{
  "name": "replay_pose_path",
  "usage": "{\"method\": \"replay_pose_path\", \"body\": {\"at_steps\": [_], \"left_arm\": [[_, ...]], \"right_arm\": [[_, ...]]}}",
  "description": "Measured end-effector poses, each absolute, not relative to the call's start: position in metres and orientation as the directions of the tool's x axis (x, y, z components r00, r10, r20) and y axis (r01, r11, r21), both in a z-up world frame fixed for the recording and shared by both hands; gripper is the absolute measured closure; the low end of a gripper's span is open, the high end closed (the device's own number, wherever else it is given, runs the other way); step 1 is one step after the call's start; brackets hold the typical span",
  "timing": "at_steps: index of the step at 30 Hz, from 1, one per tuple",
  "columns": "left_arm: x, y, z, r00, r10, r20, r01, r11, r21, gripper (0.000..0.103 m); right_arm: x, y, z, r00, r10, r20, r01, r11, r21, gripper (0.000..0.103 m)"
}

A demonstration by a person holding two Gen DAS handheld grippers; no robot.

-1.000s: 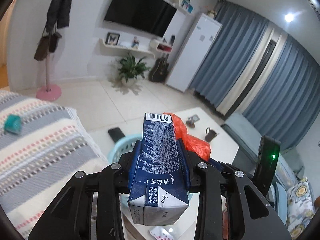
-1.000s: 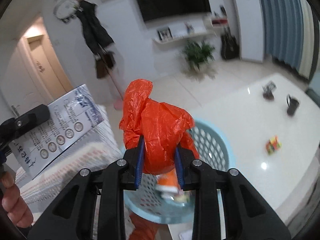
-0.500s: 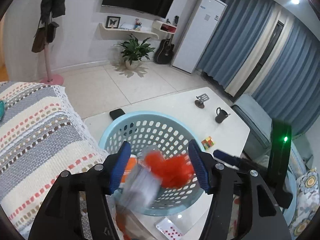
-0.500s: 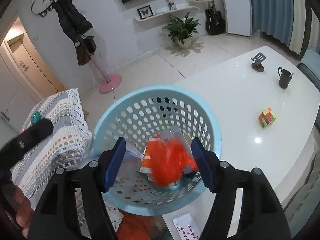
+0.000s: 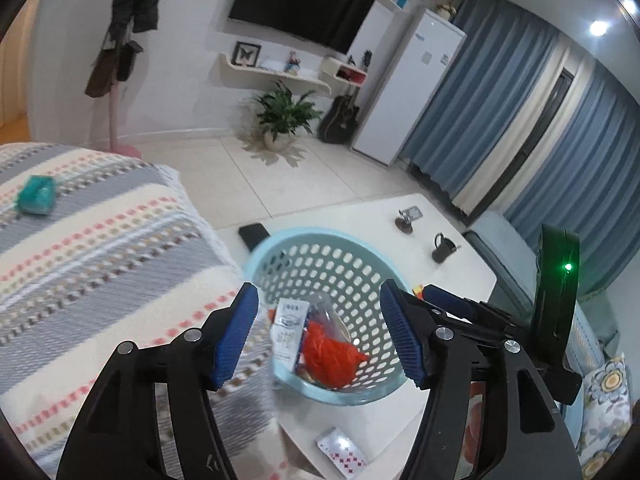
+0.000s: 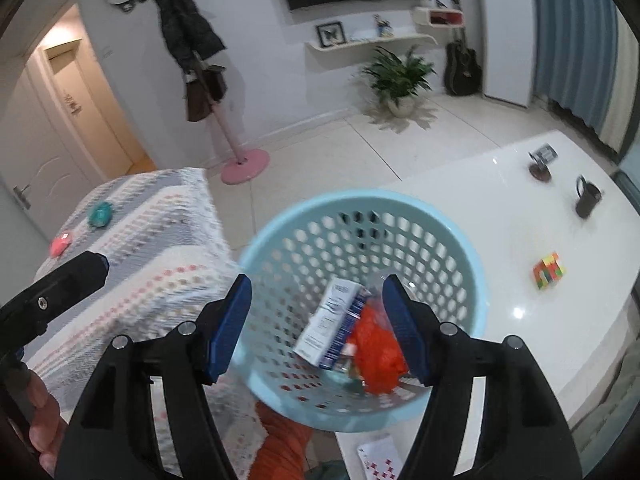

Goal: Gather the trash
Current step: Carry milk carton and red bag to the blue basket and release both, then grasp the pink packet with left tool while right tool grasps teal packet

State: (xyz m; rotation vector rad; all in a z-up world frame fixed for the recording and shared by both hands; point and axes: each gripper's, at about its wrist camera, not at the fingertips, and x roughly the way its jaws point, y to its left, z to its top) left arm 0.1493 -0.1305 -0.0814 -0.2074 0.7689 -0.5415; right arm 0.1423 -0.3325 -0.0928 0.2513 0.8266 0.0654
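Note:
A light-blue perforated basket point(image 5: 320, 236) point(image 6: 360, 196) stands at the near end of the white table. Inside it lie a blue-and-white drink carton point(image 5: 290, 332) point(image 6: 332, 326) and a crumpled orange plastic bag point(image 5: 330, 356) point(image 6: 376, 348), with other scraps under them. My left gripper point(image 5: 319, 288) hovers over the basket's near side, its jaws opening, with nothing between the pads. My right gripper point(image 6: 316, 280) hangs open over the basket, also with nothing in it. The left gripper's black body point(image 6: 60, 288) shows at the left of the right wrist view.
On the white table point(image 6: 500, 240) are a dark mug point(image 6: 586, 198), a puzzle cube point(image 6: 550, 271), a black phone point(image 5: 254, 236) and a card pack point(image 5: 342, 450). A striped blanket point(image 5: 100, 260) to the left carries a teal object point(image 5: 36, 196) and a pink one point(image 6: 61, 243).
Both grippers opened. The carton left the left gripper and the orange bag left the right one; both fell into the basket and now lie in it.

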Motion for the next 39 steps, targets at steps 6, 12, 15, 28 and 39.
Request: {"method": "replay_pose_path", "body": {"at_steps": [6,12,15,28,39], "left_arm": [[0.137,-0.076,-0.053,0.68,-0.485,-0.55,0.328,0.872,-0.364,0.038],[0.132,0.0,-0.036,0.753,-0.41,-0.515,0.217,0.893,-0.394,0.038],[0.131,0.053,-0.031,0.794,-0.328,-0.511,0.114,0.907,-0.404,0.038],[0.188,0.199,-0.055,0.756,-0.07,-0.651,-0.211,0.915,-0.343,0.033],[0.238,0.21,-0.083,0.722,-0.042,-0.69,-0.241,0.92,-0.308,0.029]], "right_arm": [[0.148,-0.283,-0.065,0.707,0.229,-0.669,-0.075,0.965,0.251,0.039],[0.165,-0.214,-0.044,0.695,0.32,-0.644,-0.206,0.946,0.249,0.039],[0.177,-0.176,-0.036,0.684,0.348,-0.641,-0.265,0.937,0.227,0.039],[0.268,-0.052,-0.068,0.538,0.462,-0.705,-0.365,0.882,0.299,0.039],[0.308,-0.016,-0.092,0.554,0.488,-0.674,-0.419,0.863,0.281,0.039]]}}
